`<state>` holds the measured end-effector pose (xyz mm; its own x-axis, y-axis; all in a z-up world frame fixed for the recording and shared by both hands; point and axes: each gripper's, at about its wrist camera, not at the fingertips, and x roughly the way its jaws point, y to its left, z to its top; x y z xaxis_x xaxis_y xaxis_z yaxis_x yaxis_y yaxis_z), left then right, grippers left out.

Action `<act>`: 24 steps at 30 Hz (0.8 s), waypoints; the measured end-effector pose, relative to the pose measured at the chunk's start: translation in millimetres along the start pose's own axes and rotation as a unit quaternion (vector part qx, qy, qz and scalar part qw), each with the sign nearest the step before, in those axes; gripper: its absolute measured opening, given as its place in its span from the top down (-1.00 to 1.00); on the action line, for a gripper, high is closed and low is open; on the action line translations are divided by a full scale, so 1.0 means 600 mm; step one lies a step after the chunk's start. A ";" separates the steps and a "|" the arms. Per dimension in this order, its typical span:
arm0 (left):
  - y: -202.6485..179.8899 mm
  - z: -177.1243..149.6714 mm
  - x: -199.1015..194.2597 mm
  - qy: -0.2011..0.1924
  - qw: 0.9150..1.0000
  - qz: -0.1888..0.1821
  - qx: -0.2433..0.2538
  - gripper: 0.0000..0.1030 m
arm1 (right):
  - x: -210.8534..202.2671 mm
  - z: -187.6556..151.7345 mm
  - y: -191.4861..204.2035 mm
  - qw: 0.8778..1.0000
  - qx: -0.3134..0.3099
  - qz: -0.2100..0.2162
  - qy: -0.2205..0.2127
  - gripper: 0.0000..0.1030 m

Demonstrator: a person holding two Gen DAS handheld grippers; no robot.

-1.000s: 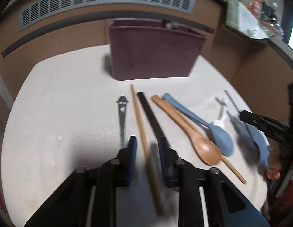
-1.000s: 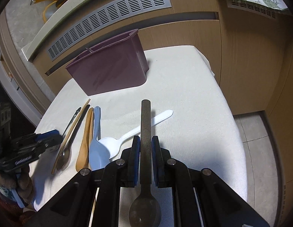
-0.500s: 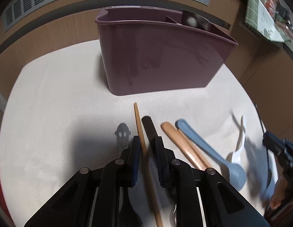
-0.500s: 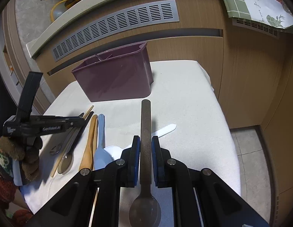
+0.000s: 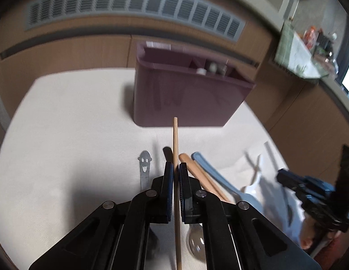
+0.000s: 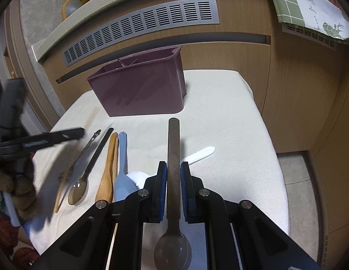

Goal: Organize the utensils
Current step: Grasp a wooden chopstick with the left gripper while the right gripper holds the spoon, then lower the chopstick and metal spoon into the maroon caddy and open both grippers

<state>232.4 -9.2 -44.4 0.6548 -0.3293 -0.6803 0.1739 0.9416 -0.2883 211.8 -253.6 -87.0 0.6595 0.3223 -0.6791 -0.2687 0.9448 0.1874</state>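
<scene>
White cloth: left gripper clamps one chopstick, right gripper one spoon

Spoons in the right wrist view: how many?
5: dark spoon in the right gripper; white spoon, blue spoon, wooden spoon, smoky spoon lying left. Metal utensil head unclear.

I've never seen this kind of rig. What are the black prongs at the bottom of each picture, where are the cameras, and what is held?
No robot here: a person holds two handheld grippers, each with a fisheye camera looking along its fingers. The left gripper is shut on a wooden chopstick. The right gripper is shut on a dark spoon. On the white cloth stands a purple caddy, with a wooden spoon, blue spoon, white spoon and smiley-handled utensil still lying loose.
</scene>
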 end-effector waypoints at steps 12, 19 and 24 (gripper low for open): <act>0.012 0.013 -0.083 -0.060 0.998 -0.024 -0.020 0.91 | 0.059 0.000 0.006 0.996 -0.030 -0.004 0.082 0.76; 0.010 0.009 -0.083 -0.059 0.998 -0.032 -0.021 0.91 | 0.076 0.024 0.021 0.993 -0.073 -0.023 0.090 0.79; 0.009 0.016 -0.097 -0.076 0.996 -0.033 -0.021 0.91 | 0.015 0.044 0.013 0.998 -0.047 -0.003 0.032 0.79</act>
<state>202.3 15.7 0.1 0.7468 -0.3735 -0.5503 0.1920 0.9132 -0.3594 234.1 -241.8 -72.7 0.6168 0.3086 -0.7241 -0.3303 0.9365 0.1178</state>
